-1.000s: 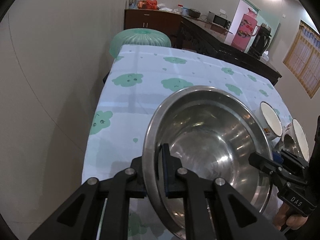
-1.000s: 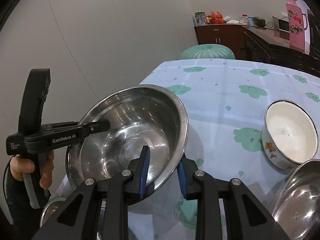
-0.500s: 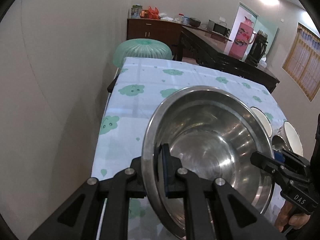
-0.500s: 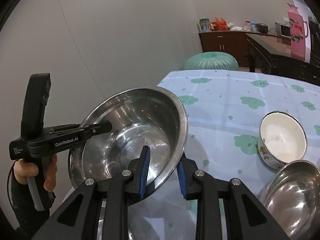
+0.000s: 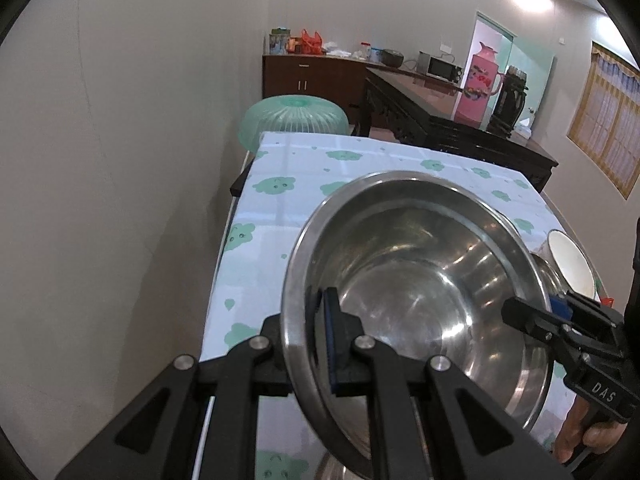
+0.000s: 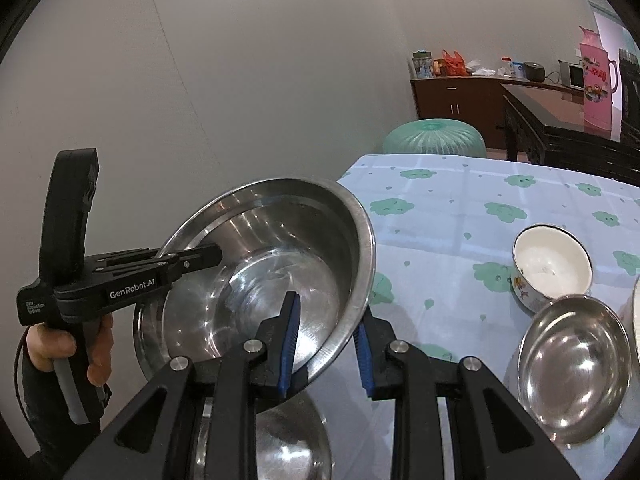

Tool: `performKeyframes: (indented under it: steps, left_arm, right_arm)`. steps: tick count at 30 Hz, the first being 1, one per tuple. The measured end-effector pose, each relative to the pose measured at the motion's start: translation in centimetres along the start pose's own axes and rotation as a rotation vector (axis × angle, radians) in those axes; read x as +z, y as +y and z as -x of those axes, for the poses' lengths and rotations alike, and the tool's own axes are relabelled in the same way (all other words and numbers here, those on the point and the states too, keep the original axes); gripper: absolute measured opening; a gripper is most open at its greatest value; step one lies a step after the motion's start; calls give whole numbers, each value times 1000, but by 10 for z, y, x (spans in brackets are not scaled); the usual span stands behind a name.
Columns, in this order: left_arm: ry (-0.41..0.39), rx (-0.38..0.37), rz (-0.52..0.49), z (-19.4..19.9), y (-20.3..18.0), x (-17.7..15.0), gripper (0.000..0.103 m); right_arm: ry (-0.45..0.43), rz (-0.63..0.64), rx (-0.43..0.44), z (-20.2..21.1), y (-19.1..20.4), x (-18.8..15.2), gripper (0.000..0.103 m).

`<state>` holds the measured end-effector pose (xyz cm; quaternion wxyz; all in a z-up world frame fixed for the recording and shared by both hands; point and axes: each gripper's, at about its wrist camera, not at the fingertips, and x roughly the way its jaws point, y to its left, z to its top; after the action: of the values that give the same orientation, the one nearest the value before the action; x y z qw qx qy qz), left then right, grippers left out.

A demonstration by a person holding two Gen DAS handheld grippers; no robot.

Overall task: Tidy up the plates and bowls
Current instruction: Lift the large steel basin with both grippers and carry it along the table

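Basin (image 6: 256,280) (steel) clamped between left tongs (image 5: 316,344) and right tongs (image 6: 326,344).

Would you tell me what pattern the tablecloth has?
The tablecloth is pale blue-white with green cloud-like faces and small green hearts, clearest in the right wrist view.

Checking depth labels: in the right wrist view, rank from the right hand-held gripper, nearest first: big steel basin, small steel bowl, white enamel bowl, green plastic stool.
1. Big steel basin: clamped at its rim in the right hand-held gripper.
2. Small steel bowl: on the table, lower right.
3. White enamel bowl: right, just behind the small bowl.
4. Green plastic stool: beyond the table's far end.
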<state>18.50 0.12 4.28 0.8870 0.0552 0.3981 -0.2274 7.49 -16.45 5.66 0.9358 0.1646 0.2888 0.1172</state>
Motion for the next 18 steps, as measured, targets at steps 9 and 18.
performKeyframes:
  steps: [9, 18]
  left_arm:
    - [-11, 24, -42, 32, -17, -22, 8]
    - [23, 52, -40, 40, -27, -52, 9]
  right_arm:
    - [-16, 3, 8, 34, 11, -17, 28]
    - [20, 13, 15, 45, 19, -47, 28]
